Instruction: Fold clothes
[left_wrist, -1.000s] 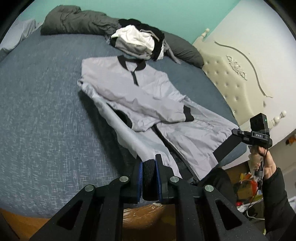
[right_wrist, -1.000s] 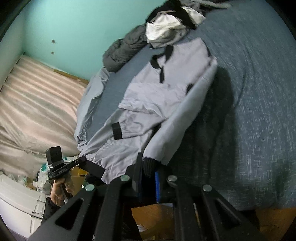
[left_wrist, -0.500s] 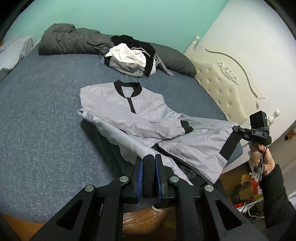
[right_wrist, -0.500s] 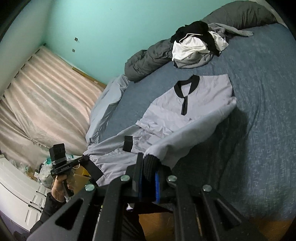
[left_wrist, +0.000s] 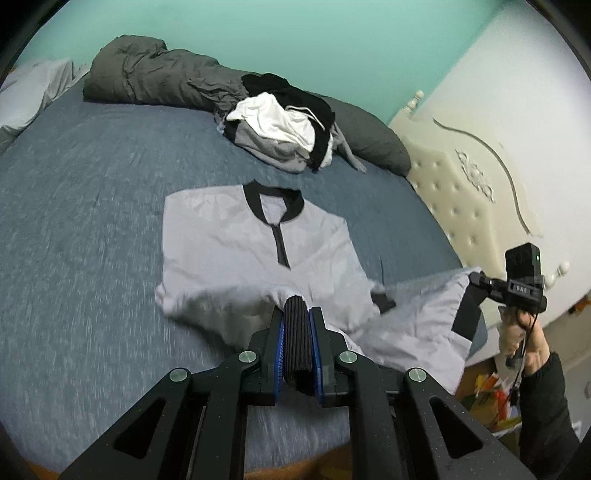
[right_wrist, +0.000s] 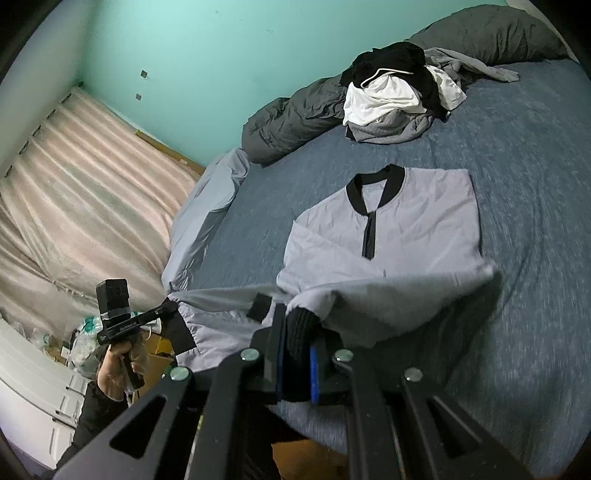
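Left wrist, grip: left gripper (left_wrist: 296, 314) is clamped on a black ribbed cuff (left_wrist: 295, 350) of the grey jacket (left_wrist: 255, 236).
Left wrist, jacket: its chest lies flat on the bed (left_wrist: 74, 221) beyond the fingertips, and the lower part is lifted toward them.
Left wrist, risk: the cloth is blurred, and a fast pull could drag the flat chest askew.
Right wrist, grip: right gripper (right_wrist: 297, 325) pinches a second ribbed cuff (right_wrist: 301, 328).
Right wrist, risk: the sleeve sags right of the fingers. Uneven hand heights could crease the fold, or the thick knit could slip free.

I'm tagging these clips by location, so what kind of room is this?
Most likely a bedroom. A wide bed with a tufted cream headboard fills the view, with a rolled duvet and a pile of clothes near the wall, and a jacket spread out.
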